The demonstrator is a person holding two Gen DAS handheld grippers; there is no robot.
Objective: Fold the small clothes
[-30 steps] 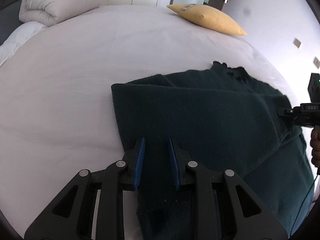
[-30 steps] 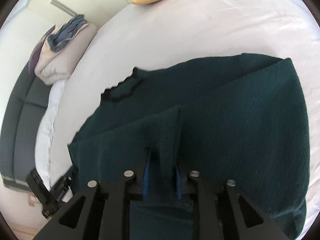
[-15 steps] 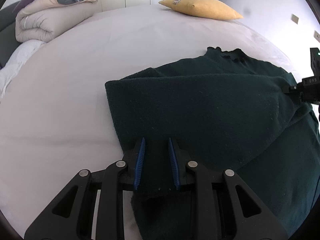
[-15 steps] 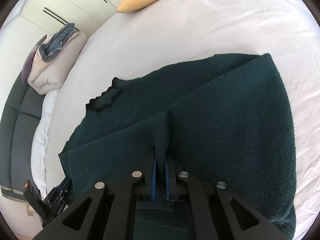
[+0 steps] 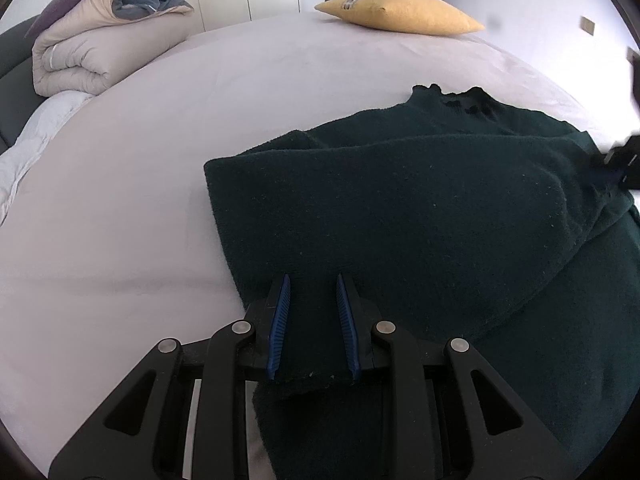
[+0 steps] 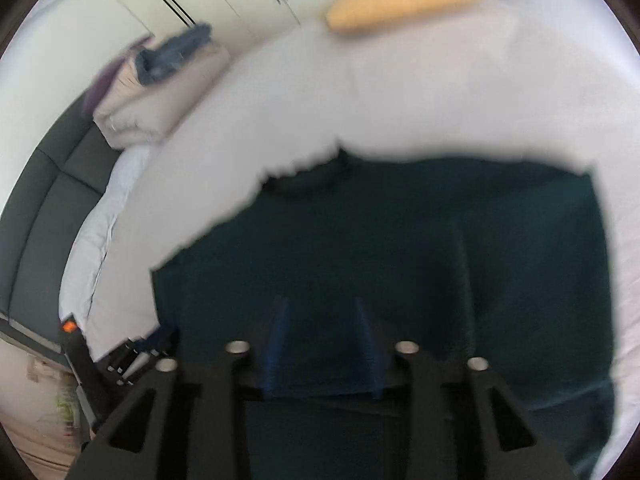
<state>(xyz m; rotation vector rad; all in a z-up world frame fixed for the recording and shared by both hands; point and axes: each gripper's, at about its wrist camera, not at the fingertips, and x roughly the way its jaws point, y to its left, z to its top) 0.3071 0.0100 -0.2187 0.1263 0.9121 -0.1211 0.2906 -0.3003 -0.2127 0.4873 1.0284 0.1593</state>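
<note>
A dark green knitted sweater (image 5: 400, 216) lies on the white bed, one side folded over its body, its scalloped neckline (image 5: 460, 98) at the far end. My left gripper (image 5: 312, 280) sits at the near edge of the folded layer, its jaws apart with the fabric edge lying between the blue pads. The right wrist view is blurred: the sweater (image 6: 400, 248) fills the middle and my right gripper (image 6: 320, 304) is open just above it, nothing in it. The right gripper also shows at the far right of the left wrist view (image 5: 624, 160).
A yellow pillow (image 5: 400, 12) lies at the far side of the bed (image 5: 160, 160). A rolled beige duvet with a blue garment on it (image 5: 108, 44) sits at the far left. White wardrobe doors stand behind. A dark sofa (image 6: 36, 216) is at the left.
My right gripper has opened and let go of the fold of sweater it pinched, and it is moving, so its view is blurred. The folded layer has been laid down flatter.
</note>
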